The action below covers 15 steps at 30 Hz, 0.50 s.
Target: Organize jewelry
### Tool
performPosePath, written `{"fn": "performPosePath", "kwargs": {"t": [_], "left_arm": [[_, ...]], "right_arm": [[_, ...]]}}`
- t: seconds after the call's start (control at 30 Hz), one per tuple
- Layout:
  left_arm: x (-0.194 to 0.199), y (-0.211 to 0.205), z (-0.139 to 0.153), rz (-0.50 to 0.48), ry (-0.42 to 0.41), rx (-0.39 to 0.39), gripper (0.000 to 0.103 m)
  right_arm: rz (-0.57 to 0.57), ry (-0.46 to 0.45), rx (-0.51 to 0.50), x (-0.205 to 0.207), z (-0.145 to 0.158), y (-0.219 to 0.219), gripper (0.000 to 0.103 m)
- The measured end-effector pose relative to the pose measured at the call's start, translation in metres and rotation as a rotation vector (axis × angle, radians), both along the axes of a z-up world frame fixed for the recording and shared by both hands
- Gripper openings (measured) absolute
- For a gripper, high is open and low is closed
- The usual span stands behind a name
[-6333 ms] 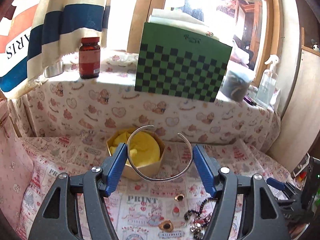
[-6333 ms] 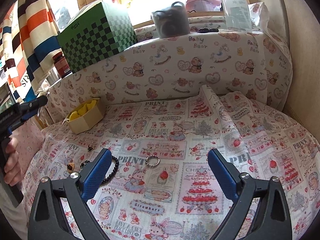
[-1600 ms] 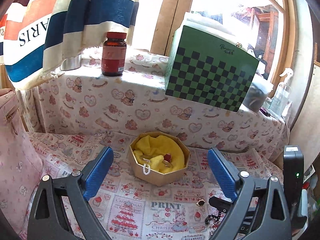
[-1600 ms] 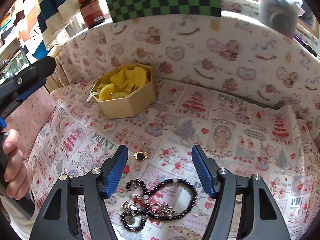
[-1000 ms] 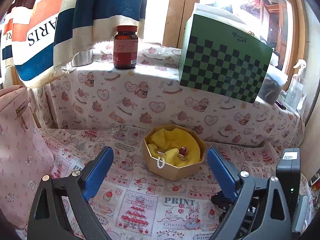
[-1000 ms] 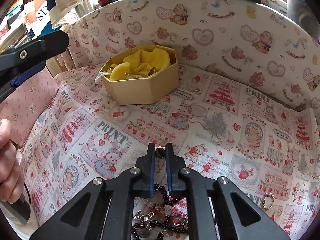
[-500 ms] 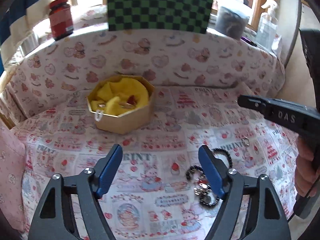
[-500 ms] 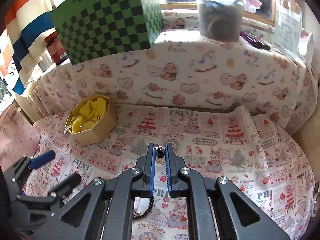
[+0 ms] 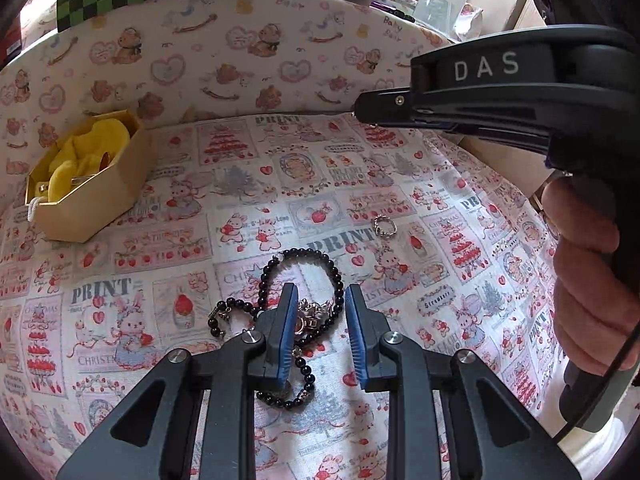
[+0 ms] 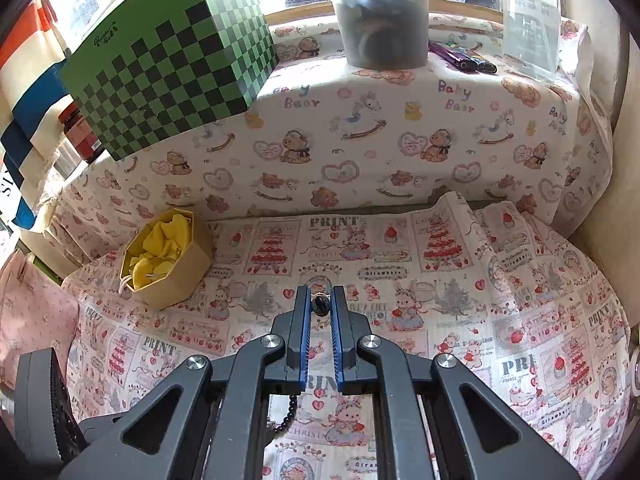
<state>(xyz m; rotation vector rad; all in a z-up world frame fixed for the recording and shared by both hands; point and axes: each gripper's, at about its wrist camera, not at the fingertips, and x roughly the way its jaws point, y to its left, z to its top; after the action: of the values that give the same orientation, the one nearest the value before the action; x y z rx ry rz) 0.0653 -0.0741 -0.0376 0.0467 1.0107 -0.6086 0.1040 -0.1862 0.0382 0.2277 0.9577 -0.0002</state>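
Observation:
My right gripper (image 10: pixel 320 305) is shut on a small black-stone ring (image 10: pixel 319 303) and holds it above the printed cloth. It also shows from the side in the left wrist view (image 9: pixel 360 110). My left gripper (image 9: pixel 321 320) hangs low over a tangle of black bead bracelets (image 9: pixel 298 292) and silver charms (image 9: pixel 314 314), its jaws partly open around the tangle, not closed. A small silver ring (image 9: pixel 385 226) lies on the cloth further right. The tan octagonal jewelry box (image 9: pixel 86 184) with yellow lining stands at the left (image 10: pixel 168 264) and holds a few pieces.
A padded bear-print ledge (image 10: pixel 360 140) rises behind the cloth. On it stand a green checkered box (image 10: pixel 172 60), a grey tub (image 10: pixel 380 28), a clear bottle (image 10: pixel 530 20) and a brown jar (image 10: pixel 80 136). A pink bag (image 10: pixel 32 308) sits far left.
My left gripper has dropped onto the bead bracelets and narrowed its jaws around them. My right gripper has lifted the black-stone ring off the cloth and drawn back.

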Motion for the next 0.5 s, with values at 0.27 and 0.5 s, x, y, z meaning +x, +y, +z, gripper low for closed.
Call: {"fn": "performPosePath", "kwargs": {"t": [0.27,0.5], "left_arm": [[0.006,0.003,-0.006,0.022,-0.003,0.023,0.023],[0.007,-0.002,-0.011,0.014,0.001,0.051,0.023]], "right_arm": [[-0.003,0.004,0.004,0.001,-0.002,0.000,0.010],[-0.011,0.008,0.006,0.002,-0.004,-0.002,0.010]]}}
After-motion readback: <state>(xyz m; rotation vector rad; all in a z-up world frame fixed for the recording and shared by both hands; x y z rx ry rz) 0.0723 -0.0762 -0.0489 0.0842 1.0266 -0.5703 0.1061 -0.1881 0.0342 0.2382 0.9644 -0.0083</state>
